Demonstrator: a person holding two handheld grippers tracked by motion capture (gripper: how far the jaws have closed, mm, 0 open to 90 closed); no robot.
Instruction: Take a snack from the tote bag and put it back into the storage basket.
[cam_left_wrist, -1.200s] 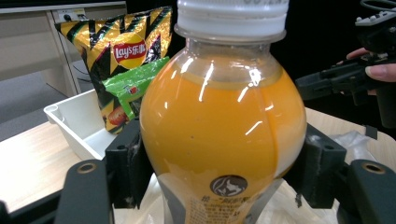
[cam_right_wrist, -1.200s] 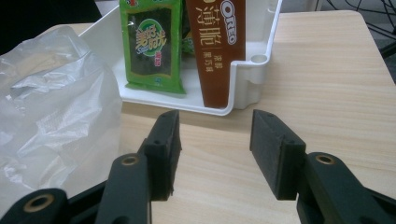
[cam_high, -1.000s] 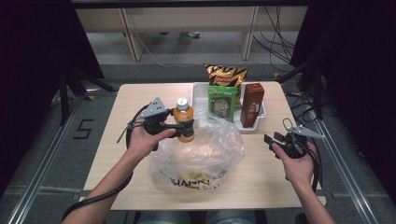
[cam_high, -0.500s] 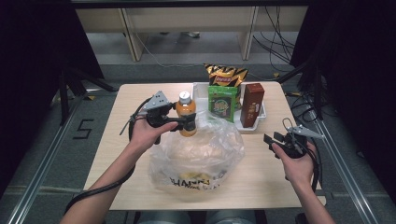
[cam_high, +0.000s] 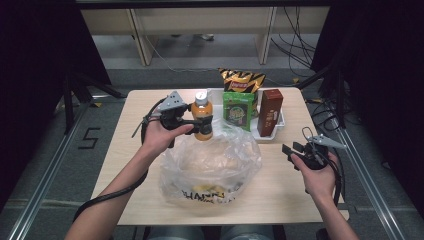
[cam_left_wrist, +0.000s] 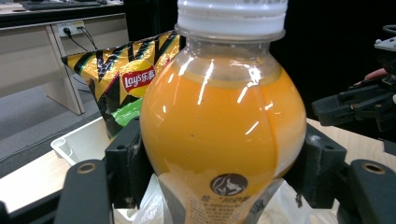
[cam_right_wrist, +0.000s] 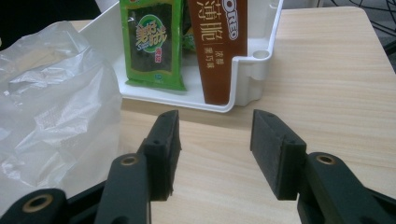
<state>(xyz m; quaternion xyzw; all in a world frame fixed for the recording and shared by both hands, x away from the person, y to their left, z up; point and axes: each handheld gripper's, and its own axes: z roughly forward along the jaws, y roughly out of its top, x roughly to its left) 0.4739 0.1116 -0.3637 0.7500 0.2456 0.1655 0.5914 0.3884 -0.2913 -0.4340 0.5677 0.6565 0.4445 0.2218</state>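
Holding juice bottle (cam_high: 202, 119) upright: left gripper (cam_high: 196, 121) clamped | right gripper (cam_high: 295, 150) jaws apart (hovering, empty)

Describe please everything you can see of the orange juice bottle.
The orange juice bottle is clear plastic with a white screw cap, nearly full of opaque orange drink, and has a printed label low on its body. It stands upright, clamped at its bulging body by the left claw, above the far edge of the clear plastic bag.
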